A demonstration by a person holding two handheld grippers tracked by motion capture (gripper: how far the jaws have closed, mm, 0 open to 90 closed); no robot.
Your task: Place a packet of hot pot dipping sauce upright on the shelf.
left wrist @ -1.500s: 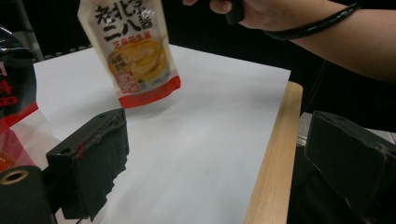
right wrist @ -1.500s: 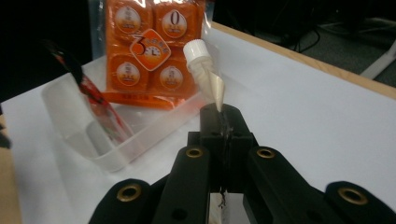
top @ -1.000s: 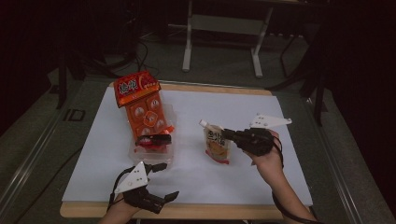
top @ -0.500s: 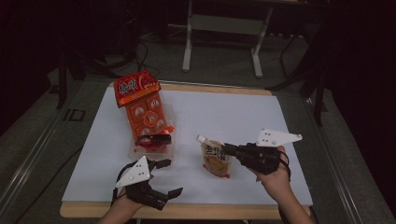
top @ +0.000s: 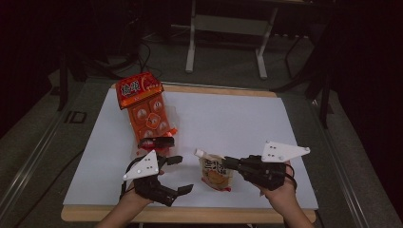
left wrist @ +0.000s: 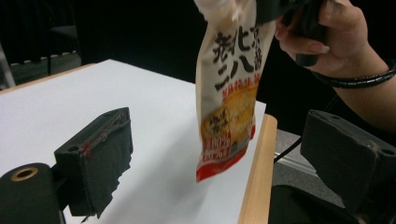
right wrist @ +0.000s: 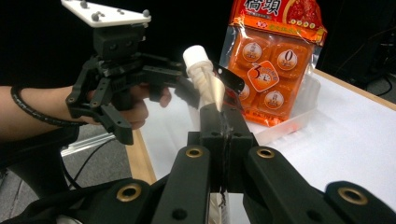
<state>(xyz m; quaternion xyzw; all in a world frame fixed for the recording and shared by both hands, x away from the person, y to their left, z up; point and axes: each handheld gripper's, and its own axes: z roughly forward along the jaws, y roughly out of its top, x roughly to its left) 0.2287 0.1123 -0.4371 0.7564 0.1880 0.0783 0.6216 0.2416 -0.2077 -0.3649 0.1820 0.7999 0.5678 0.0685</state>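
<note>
In the high view the right gripper [top: 229,164] lies near the counter's [top: 237,118] front edge at about five o'clock of the white sheet, pointing toward nine o'clock, and its jaws are clamped tight on a spouted pouch [top: 216,172] with dark lettering and a red lower edge. The right gripper view looks along those closed jaws: the top of the pouch [right wrist: 205,81] is pinched flat between them, its white cap standing just above the pads. In the left gripper view the pouch [left wrist: 229,88] hangs upright, its red bottom edge off the white surface beside the counter's wooden front edge, with the person's right hand [left wrist: 327,37] at one o'clock of it. The left gripper [top: 177,174] sits at about seven o'clock of the sheet, just to the nine o'clock side of the pouch; its jaws stand wide apart with nothing between them, having eased inward only a touch. An orange snack pack [top: 145,107] leans in a clear tray [right wrist: 299,123] at eleven o'clock of the left gripper.
</note>
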